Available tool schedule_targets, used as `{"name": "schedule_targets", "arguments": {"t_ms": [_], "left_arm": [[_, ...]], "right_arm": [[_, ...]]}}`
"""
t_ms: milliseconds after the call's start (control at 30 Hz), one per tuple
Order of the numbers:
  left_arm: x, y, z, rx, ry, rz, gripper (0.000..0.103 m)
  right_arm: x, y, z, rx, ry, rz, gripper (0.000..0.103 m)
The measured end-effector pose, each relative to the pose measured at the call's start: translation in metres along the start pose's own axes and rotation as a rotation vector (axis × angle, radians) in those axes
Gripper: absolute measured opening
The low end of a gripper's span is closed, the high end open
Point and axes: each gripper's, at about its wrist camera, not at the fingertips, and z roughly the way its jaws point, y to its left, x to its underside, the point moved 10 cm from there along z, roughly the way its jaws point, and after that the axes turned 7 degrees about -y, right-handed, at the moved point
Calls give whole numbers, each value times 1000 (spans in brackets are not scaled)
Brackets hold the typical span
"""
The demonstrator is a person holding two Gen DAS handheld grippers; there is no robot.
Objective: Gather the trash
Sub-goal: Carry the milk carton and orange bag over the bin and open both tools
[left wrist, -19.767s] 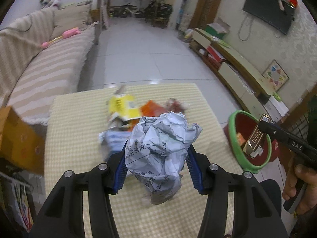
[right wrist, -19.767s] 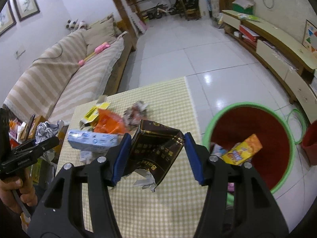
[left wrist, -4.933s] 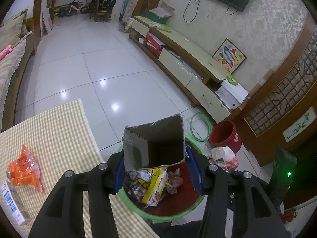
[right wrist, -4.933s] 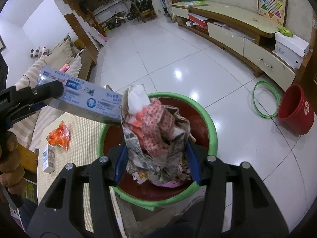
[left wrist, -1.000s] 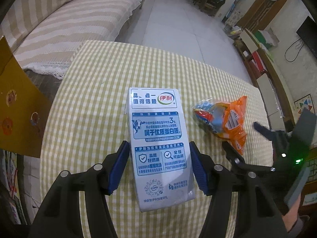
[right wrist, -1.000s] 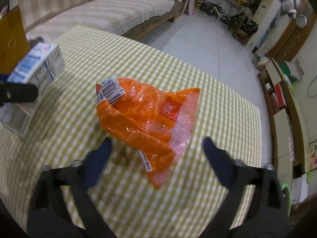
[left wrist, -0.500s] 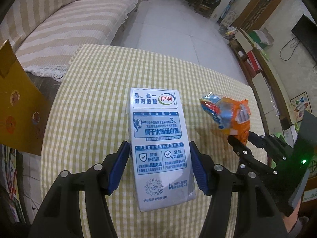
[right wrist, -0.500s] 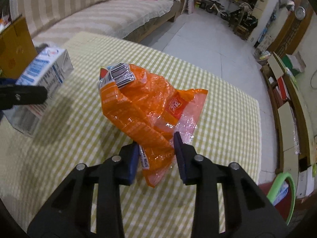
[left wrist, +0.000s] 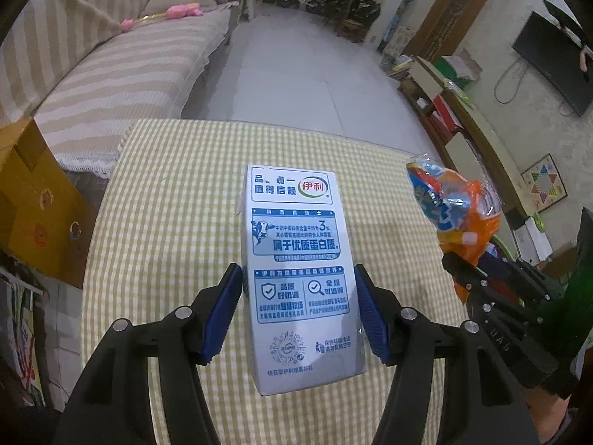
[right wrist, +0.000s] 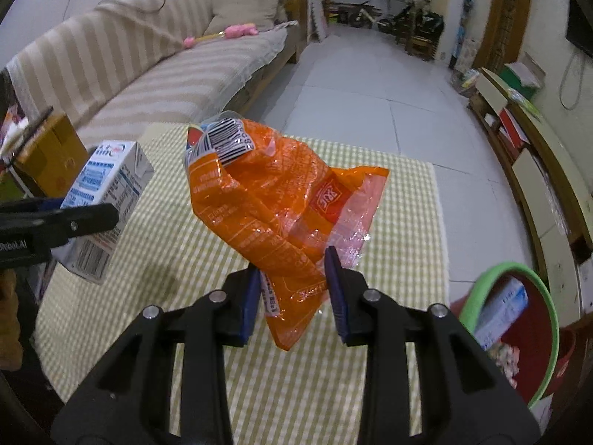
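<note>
My left gripper (left wrist: 298, 307) is shut on a white and blue milk carton (left wrist: 296, 252) and holds it above the checked tablecloth (left wrist: 166, 204). The carton also shows in the right wrist view (right wrist: 107, 200) at the left. My right gripper (right wrist: 292, 289) is shut on an orange plastic snack bag (right wrist: 274, 200) and holds it lifted over the table; the bag shows in the left wrist view (left wrist: 456, 207) at the right. The red bin with a green rim (right wrist: 533, 296) stands on the floor at the table's right end and holds trash.
A striped sofa (right wrist: 148, 63) runs along the left with a pink toy (right wrist: 233, 31) on it. A yellow cardboard box (left wrist: 33, 200) stands left of the table. A low TV cabinet (right wrist: 537, 141) lines the right wall. White tiled floor (right wrist: 363, 85) lies beyond the table.
My right gripper closed on the orange bag and lifted it off the table. My left gripper keeps hold of the milk carton and has risen a little.
</note>
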Motion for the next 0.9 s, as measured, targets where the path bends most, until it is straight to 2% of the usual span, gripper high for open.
{"name": "schedule_targets", "arguments": {"t_ms": [433, 900], "left_arm": [[6, -48, -33, 25, -28, 79, 57], [11, -122, -30, 88, -18, 171, 57]], "right_arm": [[14, -52, -46, 7, -46, 168, 32], [28, -119, -82, 57, -96, 296, 32]]}}
